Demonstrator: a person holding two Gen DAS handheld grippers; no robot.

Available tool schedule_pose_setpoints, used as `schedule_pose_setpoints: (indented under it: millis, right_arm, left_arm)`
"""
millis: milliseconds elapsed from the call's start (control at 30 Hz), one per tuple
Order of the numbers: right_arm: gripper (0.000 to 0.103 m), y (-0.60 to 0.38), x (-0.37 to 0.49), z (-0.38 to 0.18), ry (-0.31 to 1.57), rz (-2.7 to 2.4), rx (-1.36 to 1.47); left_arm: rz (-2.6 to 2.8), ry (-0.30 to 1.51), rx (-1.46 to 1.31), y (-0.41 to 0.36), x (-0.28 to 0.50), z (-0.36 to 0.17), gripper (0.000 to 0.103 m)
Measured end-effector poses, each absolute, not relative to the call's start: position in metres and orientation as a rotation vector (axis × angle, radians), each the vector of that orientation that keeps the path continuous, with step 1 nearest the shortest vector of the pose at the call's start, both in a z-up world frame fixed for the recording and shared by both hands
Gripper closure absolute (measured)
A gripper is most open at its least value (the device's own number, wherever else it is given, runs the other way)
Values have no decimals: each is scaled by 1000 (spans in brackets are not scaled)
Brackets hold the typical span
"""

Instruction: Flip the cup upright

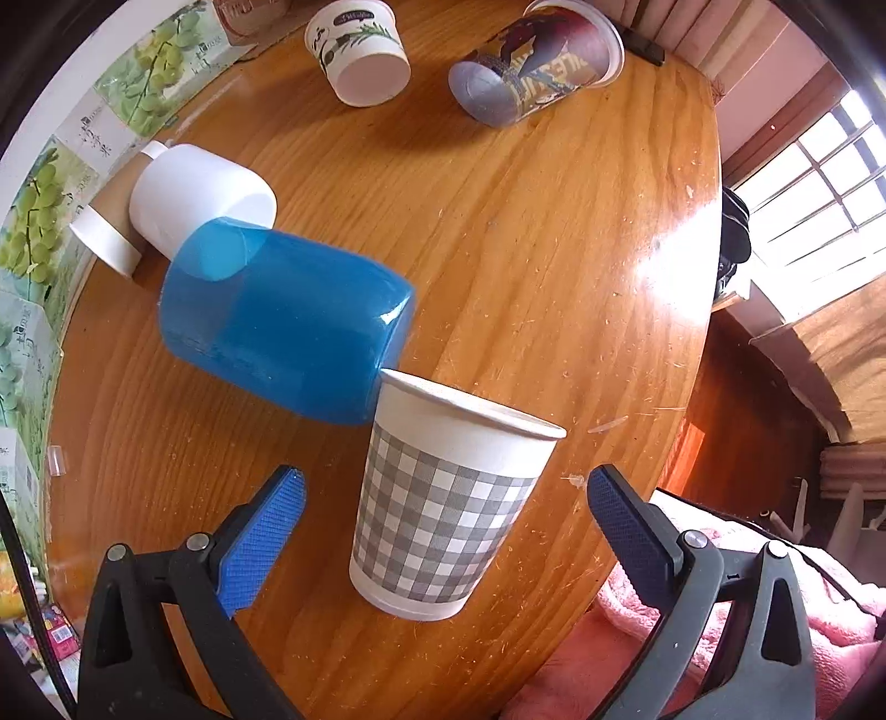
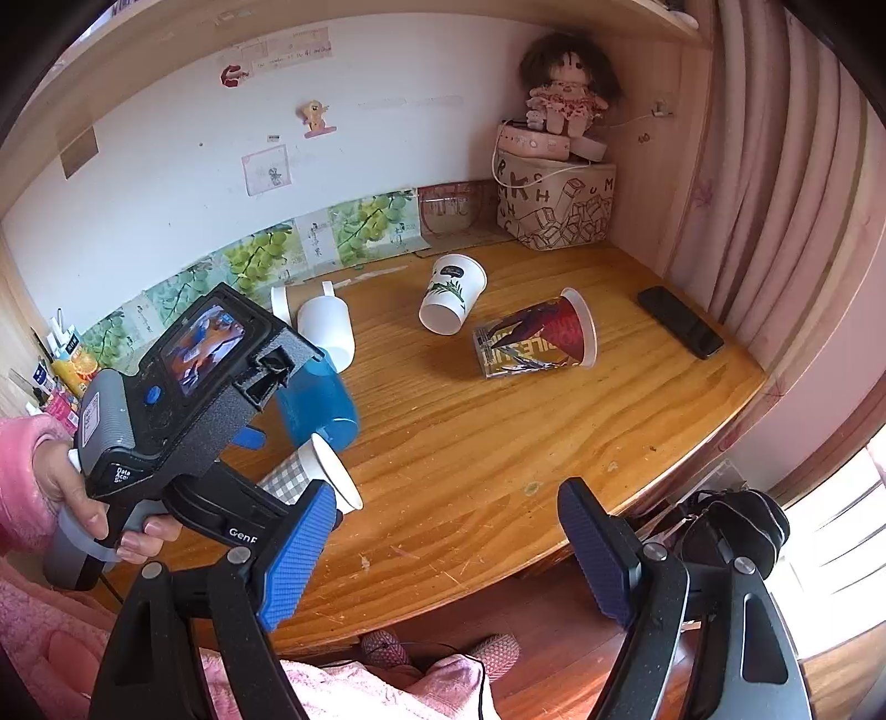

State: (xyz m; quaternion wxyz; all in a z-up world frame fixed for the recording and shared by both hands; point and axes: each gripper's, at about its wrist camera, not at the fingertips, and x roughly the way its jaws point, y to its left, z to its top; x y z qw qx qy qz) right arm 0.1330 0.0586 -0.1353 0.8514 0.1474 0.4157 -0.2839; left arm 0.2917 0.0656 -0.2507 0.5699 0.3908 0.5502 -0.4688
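Observation:
A grey-checked paper cup (image 1: pixel 443 498) lies on its side on the wooden table (image 1: pixel 554 249), its rim pointing away from me. My left gripper (image 1: pixel 446 498) is open, its blue fingers on either side of the cup, apart from it. In the right wrist view the cup (image 2: pixel 315 471) shows just beyond the left gripper (image 2: pixel 277 465) near the table's left front. My right gripper (image 2: pixel 448 545) is open and empty over the table's front edge.
A blue cup (image 1: pixel 288 327), a white mug (image 1: pixel 194 194), a white printed paper cup (image 1: pixel 360 50) and a dark printed cup (image 1: pixel 537 61) lie tipped on the table. A phone (image 2: pixel 680 328) lies at the right. A printed box (image 2: pixel 556 207) with a doll stands at the back.

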Motion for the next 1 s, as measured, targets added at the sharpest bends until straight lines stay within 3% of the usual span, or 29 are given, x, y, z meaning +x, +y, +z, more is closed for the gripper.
schedule_pose_setpoints:
  millis: [300,367,567,1000]
  right_arm:
    - [20,47,131,-140,913,-620,284]
    - [20,45,130,-141,918,-619,282]
    - [20,40,124,-140,919,-624,276]
    - [20,37,114,-134,889,-614,252]
  left_arm:
    - [-1083,1360,921,52,298,-268,3]
    - [-1074,1378,917,49,303,-271,11]
    - [-1063,1419,918,45,304,-275,22]
    - [-1046,1356,886,38,290,-252,22]
